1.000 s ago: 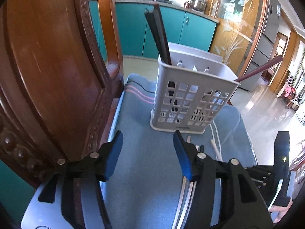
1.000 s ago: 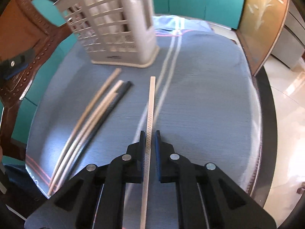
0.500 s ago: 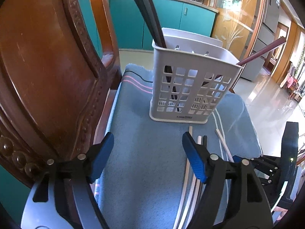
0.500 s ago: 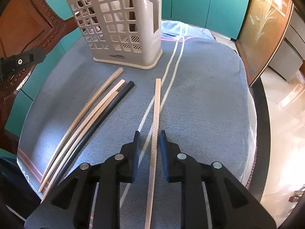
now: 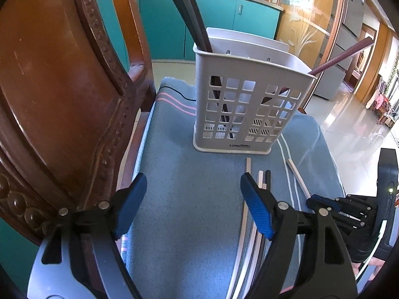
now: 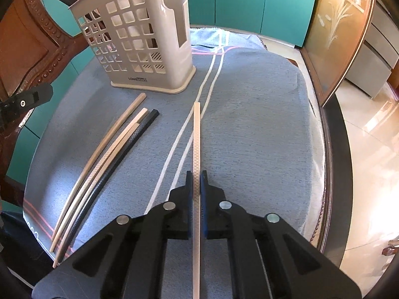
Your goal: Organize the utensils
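- right gripper (image 6: 196, 182) clamped tight on a cream chopstick (image 6: 196, 134), which runs straight ahead over the blue cloth (image 6: 261, 114).
- utensil basket (image 6: 139, 37) stands ahead and to its left, dark chopsticks (image 5: 189, 17) poking out.
- three loose chopsticks (image 6: 109, 147) lie left of that gripper.
- left gripper (image 5: 192, 199) hangs spread wide, holding nothing, basket dead ahead.

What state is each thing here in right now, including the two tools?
Right tool: shut on the cream textured chopstick.
Left tool: open, empty.
White plastic lattice utensil basket: upright, holding dark chopsticks.
Two beige chopsticks and one black chopstick: lying loose, side by side on the blue cloth.
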